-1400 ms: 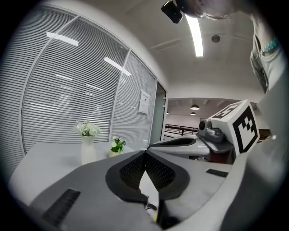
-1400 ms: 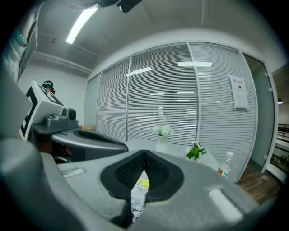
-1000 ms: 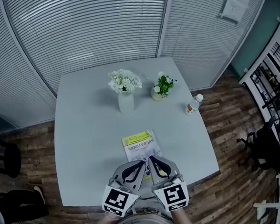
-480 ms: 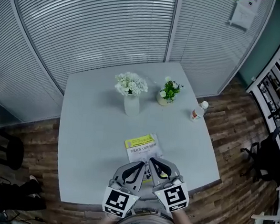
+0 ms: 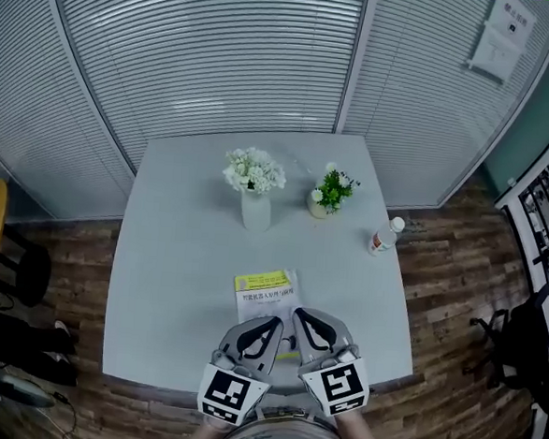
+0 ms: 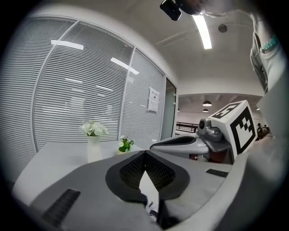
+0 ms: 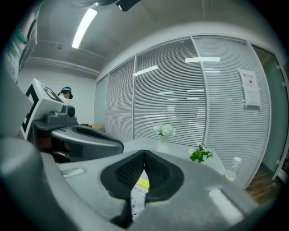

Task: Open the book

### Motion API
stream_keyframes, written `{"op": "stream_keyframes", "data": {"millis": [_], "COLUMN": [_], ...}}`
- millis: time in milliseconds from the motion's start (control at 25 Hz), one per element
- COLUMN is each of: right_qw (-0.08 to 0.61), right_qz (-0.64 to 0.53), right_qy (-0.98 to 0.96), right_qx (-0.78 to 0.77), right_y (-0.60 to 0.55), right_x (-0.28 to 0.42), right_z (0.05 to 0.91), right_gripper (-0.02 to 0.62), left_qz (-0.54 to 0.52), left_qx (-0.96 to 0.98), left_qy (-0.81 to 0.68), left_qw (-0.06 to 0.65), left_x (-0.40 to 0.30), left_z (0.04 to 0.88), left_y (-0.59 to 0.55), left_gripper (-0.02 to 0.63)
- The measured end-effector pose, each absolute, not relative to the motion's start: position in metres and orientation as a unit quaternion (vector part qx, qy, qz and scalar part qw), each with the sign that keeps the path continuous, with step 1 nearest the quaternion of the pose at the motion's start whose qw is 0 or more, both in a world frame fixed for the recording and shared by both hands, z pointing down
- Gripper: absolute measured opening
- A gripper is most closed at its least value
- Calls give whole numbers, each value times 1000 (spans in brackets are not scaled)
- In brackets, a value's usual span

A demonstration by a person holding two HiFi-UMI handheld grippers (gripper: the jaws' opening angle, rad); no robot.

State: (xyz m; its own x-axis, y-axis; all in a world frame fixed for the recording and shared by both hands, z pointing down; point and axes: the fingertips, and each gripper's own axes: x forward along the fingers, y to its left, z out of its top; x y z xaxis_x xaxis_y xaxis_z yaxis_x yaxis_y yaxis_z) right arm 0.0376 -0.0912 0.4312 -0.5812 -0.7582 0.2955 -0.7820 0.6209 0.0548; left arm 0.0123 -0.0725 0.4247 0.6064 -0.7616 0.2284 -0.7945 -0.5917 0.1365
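The book (image 5: pixel 267 296) is seen unopened by the table's (image 5: pixel 168 272) near edge; the left gripper (image 5: pixel 280 321) and right gripper (image 5: pixel 296 313) are held closed, empty, above it; its yellow band (image 7: pixel 142 183) is shown in the right gripper view, not the left.

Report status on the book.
Left gripper and right gripper shut, empty, at the near end of the book. Book closed, flat on table. Vase, plant, bottle far side, not in the way.
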Motion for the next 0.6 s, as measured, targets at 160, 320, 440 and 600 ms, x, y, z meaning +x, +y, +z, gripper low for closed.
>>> {"op": "stream_keyframes", "data": {"millis": [160, 320, 440, 600], "right_qw": [144, 144, 149, 152], "right_qz": [34, 36, 41, 37], "right_qy": [-896, -904, -908, -912], "right_qx": [419, 400, 390, 380], "right_y": [-96, -97, -98, -102], "right_x": [50, 54, 58, 70], "right_z": [431, 431, 429, 436], "right_gripper": [2, 2, 2, 2], "left_qz": [76, 69, 67, 60], "left_qx": [883, 875, 871, 866], "left_qy": [-448, -463, -470, -479], "left_qw": [114, 125, 127, 130], "left_x": [25, 33, 39, 48], "left_z": [424, 425, 426, 427], "left_y": [-74, -78, -82, -89], "left_gripper": [-2, -2, -2, -2]}}
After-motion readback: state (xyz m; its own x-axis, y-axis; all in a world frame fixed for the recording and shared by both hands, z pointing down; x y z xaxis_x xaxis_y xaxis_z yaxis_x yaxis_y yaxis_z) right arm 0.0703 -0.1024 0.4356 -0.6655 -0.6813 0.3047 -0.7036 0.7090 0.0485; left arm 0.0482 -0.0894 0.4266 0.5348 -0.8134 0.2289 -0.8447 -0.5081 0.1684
